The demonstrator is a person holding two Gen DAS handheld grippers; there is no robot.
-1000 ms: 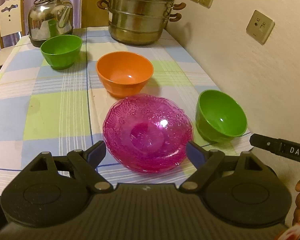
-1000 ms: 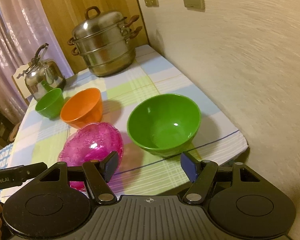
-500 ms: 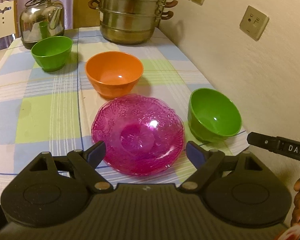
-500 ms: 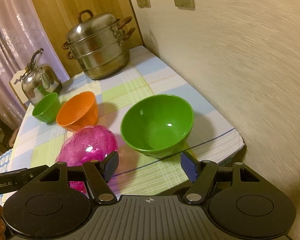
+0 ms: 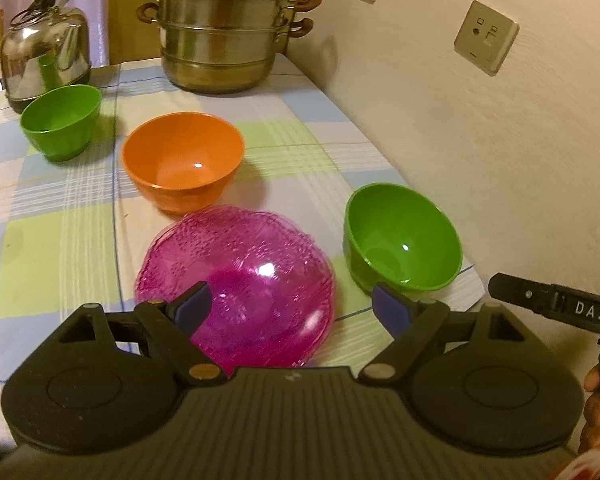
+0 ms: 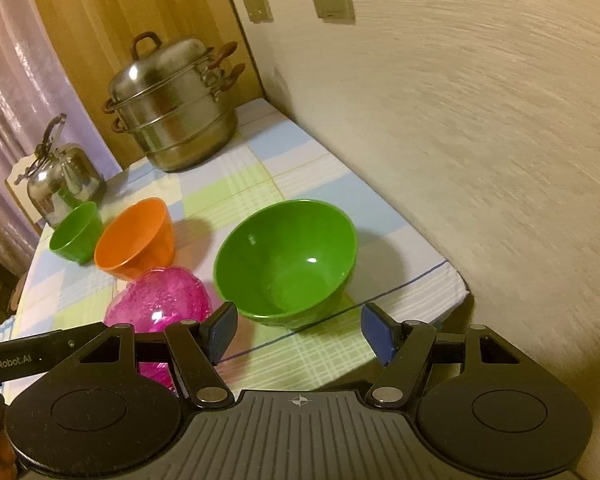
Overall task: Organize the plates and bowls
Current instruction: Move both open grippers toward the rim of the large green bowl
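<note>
- Tablecloth (image 5: 60, 208) in pale checks covers the table up to the wall on the right; its near right corner (image 6: 456, 284) lies just beyond the large green bowl (image 6: 288, 260).
- Bare cloth lies open to the left of the pink glass plate (image 5: 240, 280) and the orange bowl (image 5: 182, 160); a narrower strip runs between the large green bowl (image 5: 402, 236) and the wall.
- Pink plate sits at the near edge, the orange bowl just behind it, the large green bowl just to its right, apart from it.
- Small green bowl (image 5: 60, 120) stands farther back left, near the kettle (image 5: 46, 54); the steamer pot (image 5: 224, 28) is at the far end.
- Left gripper (image 5: 290, 306) hovers over the plate, jaws wide apart and empty.
- Right gripper (image 6: 298, 330) hangs before the large green bowl, jaws apart, holding nothing.
- Left view alone shows the plate's whole rim; in the right view the left gripper's arm hides part of the plate (image 6: 160, 300).
- Right view alone shows the table's corner drop.
</note>
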